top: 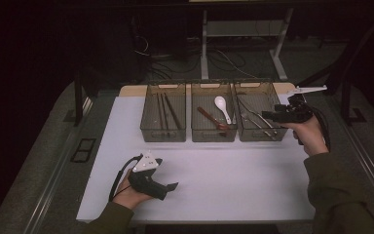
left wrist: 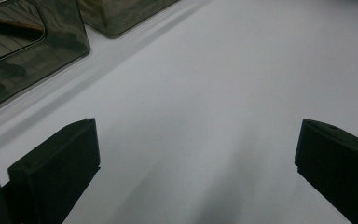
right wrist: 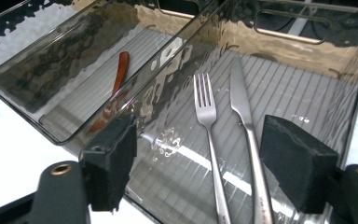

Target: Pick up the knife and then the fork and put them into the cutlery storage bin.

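This is looking like a lab or test room set up for recording, not a home. A white tabletop (top: 214, 180) is sitting lit in the middle while everything around it is lying in darkness. Behind it, loose black cables (top: 175, 58) are trailing over a grey floor past the white metal legs of a bare frame (top: 204, 48). Three identical smoky clear plastic bins (top: 209, 117) are standing in a neat row at the far edge, sorting cutlery by kind. A person is sitting at the near side, holding a camera-bearing tool (top: 171, 186) in each hand, with a cable trailing from each.
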`<state>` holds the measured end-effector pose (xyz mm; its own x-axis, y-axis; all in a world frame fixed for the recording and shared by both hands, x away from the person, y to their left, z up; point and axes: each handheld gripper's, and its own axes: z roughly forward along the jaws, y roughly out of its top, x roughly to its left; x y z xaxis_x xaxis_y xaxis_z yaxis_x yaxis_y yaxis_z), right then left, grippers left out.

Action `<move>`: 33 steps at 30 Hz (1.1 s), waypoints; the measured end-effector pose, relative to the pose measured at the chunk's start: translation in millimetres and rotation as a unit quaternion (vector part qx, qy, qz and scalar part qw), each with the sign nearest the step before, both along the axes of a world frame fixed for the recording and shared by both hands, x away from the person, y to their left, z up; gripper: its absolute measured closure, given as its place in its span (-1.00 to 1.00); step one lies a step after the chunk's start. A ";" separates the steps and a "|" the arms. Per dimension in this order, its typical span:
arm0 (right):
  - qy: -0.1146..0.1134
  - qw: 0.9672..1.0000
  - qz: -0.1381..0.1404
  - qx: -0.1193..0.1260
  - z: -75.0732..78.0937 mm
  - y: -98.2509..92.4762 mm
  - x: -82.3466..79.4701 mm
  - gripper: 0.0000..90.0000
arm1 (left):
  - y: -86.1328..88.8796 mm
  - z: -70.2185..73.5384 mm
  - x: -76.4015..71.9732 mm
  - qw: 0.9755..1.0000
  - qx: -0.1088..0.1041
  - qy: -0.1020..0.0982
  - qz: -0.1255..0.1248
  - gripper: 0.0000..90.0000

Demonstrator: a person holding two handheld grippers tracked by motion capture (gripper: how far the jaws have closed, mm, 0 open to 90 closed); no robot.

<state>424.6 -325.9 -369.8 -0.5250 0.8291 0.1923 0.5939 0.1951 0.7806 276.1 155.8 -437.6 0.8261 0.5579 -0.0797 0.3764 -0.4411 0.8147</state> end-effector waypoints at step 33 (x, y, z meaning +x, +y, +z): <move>-0.085 0.994 0.062 0.015 -30.9 34.3 -105.3 -0.61 | 0.9 2.8 -2.9 1.000 -0.022 -0.003 0.010 -1.00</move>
<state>319.3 -291.7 -400.7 -0.6501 0.7510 0.1154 0.4256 0.2341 0.8741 273.2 156.7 -434.8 0.8153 0.5704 -0.0999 0.3803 -0.3972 0.8352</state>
